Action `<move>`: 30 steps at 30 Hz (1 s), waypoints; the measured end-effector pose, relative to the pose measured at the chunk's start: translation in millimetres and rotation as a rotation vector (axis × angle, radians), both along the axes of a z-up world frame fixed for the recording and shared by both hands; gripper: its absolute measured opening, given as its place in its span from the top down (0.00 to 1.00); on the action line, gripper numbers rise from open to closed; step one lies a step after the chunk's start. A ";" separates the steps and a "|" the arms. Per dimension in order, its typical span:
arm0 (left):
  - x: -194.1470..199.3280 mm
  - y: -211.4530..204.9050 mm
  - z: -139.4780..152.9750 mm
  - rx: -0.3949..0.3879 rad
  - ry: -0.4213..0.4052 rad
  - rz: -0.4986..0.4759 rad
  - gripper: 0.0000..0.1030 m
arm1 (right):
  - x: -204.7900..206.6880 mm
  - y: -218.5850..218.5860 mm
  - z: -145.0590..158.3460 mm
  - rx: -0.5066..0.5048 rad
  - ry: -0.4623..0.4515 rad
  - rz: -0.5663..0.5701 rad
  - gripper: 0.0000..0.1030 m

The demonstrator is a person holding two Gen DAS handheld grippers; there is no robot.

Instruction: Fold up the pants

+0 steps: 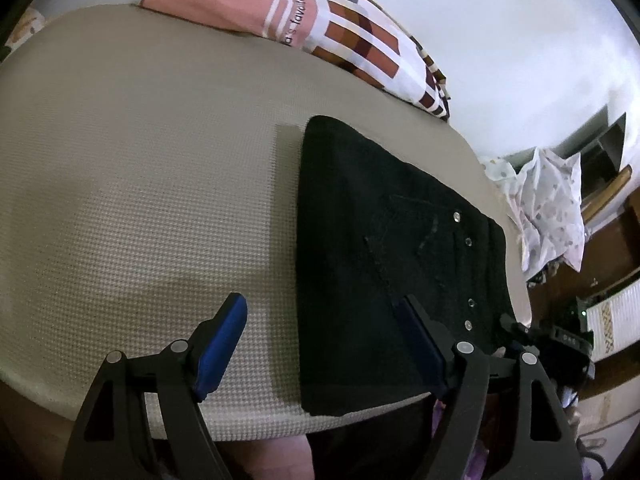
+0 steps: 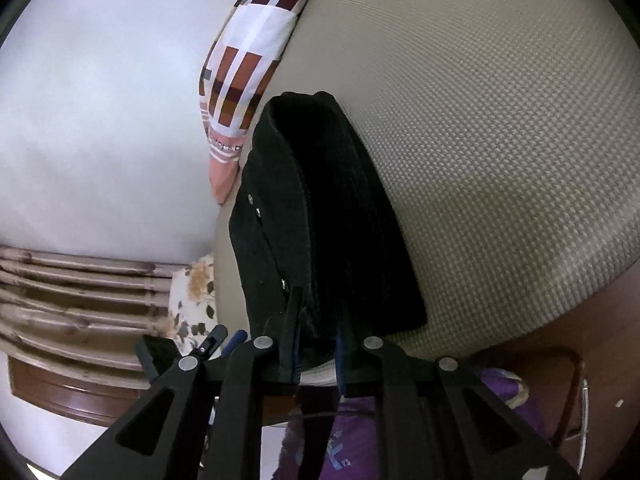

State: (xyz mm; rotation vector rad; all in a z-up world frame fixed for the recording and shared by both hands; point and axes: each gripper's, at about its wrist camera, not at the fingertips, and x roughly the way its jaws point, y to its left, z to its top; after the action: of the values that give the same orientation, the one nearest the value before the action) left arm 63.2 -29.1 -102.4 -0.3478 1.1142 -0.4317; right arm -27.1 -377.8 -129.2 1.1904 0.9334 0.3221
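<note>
Black pants lay folded on beige mattress, near its edge. Left gripper hovered, jaws spread wide. Right gripper clenched pants' near edge.

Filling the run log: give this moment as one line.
task: fold pants | pants: folded on mattress | left gripper: open, empty | right gripper: shut on pants

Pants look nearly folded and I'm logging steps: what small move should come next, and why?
Probably open the right gripper and back off: its fingers pinch the near edge of the pants, which already lie as a compact stack on the mattress. The left gripper is open, holding nothing.
</note>
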 end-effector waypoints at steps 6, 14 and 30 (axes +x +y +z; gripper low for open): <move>6.3 -25.1 -7.4 0.039 -0.024 -0.049 0.24 | -2.0 -3.7 -7.0 0.045 -0.010 0.013 0.89; 5.9 -41.9 -14.6 0.064 -0.031 -0.089 0.24 | -4.7 -9.0 -7.8 0.082 -0.004 0.020 0.85; 4.8 -48.8 -13.6 0.099 -0.055 -0.099 0.24 | 23.5 11.3 101.1 -0.491 -0.251 0.090 0.76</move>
State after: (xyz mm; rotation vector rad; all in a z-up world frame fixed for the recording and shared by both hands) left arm 68.0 -77.8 -116.0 -0.1935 1.0984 -0.4693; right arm -3.6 -366.5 -28.1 0.6431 0.7875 0.2856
